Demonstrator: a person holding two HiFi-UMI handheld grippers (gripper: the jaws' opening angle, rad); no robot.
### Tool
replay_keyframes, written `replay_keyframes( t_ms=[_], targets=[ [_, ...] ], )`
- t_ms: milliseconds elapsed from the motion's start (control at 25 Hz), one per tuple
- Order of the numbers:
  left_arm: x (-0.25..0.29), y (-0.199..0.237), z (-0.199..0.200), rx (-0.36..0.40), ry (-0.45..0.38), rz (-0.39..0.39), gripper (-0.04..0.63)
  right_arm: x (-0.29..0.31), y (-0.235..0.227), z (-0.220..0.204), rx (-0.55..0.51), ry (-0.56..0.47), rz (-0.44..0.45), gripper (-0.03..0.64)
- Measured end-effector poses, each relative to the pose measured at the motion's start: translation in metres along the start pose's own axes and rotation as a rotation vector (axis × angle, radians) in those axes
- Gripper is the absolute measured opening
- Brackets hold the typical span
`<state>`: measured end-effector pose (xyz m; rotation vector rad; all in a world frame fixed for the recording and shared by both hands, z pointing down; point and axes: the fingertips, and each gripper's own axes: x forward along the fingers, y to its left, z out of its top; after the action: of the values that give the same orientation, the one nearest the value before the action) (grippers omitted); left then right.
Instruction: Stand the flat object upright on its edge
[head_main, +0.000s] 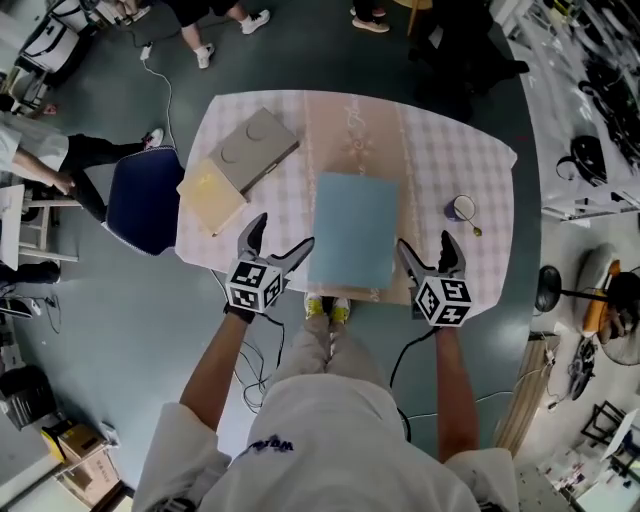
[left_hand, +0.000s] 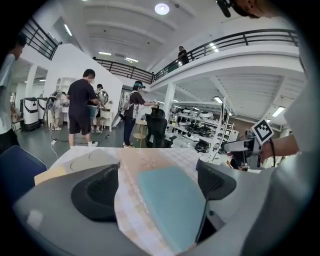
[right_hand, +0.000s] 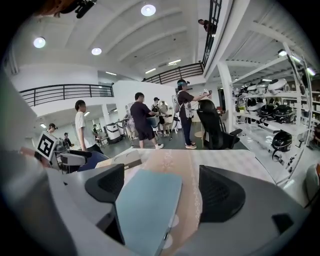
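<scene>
- Plainly, the pale blue slab (head_main: 352, 232) lay flat on the checked bench (head_main: 440, 150), near its front edge.
- Left claw (head_main: 282, 233) hung at the slab's eight o'clock, jaws released and wide, pressing on nothing.
- Right claw (head_main: 425, 243) hung at four o'clock, likewise released and empty.
- Grey board (head_main: 255, 148) and tan board (head_main: 210, 193) lay at ten o'clock.
</scene>
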<state>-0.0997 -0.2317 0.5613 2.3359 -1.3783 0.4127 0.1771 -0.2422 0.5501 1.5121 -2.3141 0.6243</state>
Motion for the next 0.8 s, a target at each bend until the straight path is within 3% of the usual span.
replay_keyframes(
  t_ms=[360, 800],
  targets=[
    [0.079, 0.027, -0.022, -0.074, 0.071, -0.061, 0.495, 0.077, -0.028, -0.024, 0.064, 0.092, 0.001, 0.451],
    [0.156, 0.049, -0.046, -0.102, 0.126, -0.097, 0.495, 0.147, -0.044, -0.055, 0.104, 0.156, 0.013, 0.443]
  ],
)
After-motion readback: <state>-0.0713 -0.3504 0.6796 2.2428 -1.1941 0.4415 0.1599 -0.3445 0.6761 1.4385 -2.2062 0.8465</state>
